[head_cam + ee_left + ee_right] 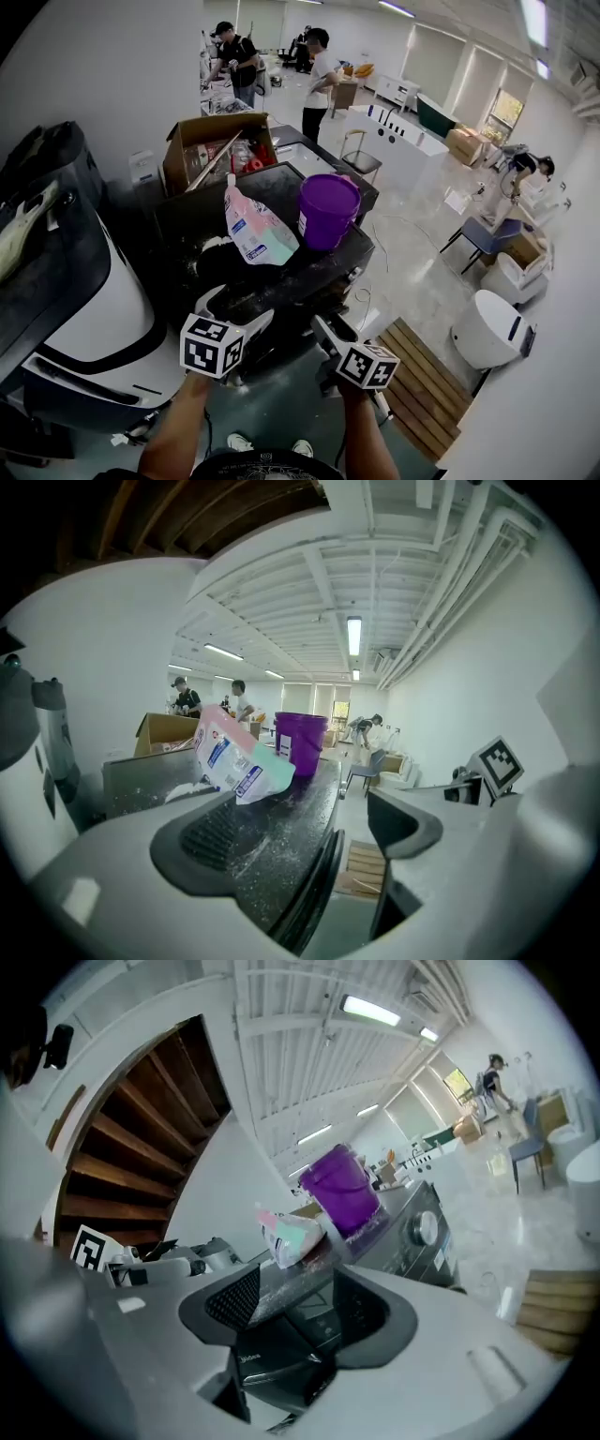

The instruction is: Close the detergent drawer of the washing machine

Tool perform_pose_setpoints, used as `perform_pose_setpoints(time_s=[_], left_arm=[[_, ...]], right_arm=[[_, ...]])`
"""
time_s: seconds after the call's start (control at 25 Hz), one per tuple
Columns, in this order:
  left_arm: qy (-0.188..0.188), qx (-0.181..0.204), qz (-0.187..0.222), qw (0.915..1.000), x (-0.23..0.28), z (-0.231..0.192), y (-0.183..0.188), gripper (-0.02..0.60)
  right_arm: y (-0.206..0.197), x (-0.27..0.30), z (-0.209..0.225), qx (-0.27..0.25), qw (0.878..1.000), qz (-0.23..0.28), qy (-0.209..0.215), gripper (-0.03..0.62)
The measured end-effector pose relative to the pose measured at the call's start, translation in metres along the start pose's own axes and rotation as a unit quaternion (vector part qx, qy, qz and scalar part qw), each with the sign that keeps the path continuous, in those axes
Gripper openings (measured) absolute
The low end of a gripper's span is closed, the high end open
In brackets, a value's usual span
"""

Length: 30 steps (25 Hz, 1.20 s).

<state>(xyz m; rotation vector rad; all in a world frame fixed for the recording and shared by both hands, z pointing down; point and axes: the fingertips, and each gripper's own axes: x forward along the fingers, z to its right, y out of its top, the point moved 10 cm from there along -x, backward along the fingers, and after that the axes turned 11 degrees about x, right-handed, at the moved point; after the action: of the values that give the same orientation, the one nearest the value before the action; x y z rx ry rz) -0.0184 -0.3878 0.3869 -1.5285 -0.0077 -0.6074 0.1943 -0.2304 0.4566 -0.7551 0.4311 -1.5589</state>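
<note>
Left gripper (239,311) nearest us: jaws apart, nothing grasped, washing machine (281,272) top edge ahead. Right gripper (328,336) likewise released. Detergent drawer (272,1361) shows between its jaws; we cannot judge contact. Drawer juts from machine's upper front, face toward us, long axis running into machine.

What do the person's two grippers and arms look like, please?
Both the left gripper and the right gripper have light grey, rounded bodies with black ribbed pads inside the jaws. Each carries a cube of black-and-white square markers. The forearms are bare; no sleeves show.
</note>
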Motion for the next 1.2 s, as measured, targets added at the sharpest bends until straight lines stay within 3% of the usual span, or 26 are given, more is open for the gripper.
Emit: perform_pose_setpoints(time_s=[0.52,0.72,1.2], left_arm=[[-0.073,0.031,0.048,0.9957,0.021,0.037,0.055,0.356],[-0.096,0.054,0.071,0.9913,0.026,0.054,0.074,0.222],[-0.127,0.080,0.089,0.9846,0.033,0.090,0.105,0.058]], right_arm=[[0.084,-0.069,-0.039,-0.127,0.989,0.047,-0.061,0.198],[0.105,-0.097,-0.050,-0.161,0.980,0.072,-0.087,0.155],[0.133,-0.150,-0.059,-0.212,0.962,0.104,-0.139,0.049]])
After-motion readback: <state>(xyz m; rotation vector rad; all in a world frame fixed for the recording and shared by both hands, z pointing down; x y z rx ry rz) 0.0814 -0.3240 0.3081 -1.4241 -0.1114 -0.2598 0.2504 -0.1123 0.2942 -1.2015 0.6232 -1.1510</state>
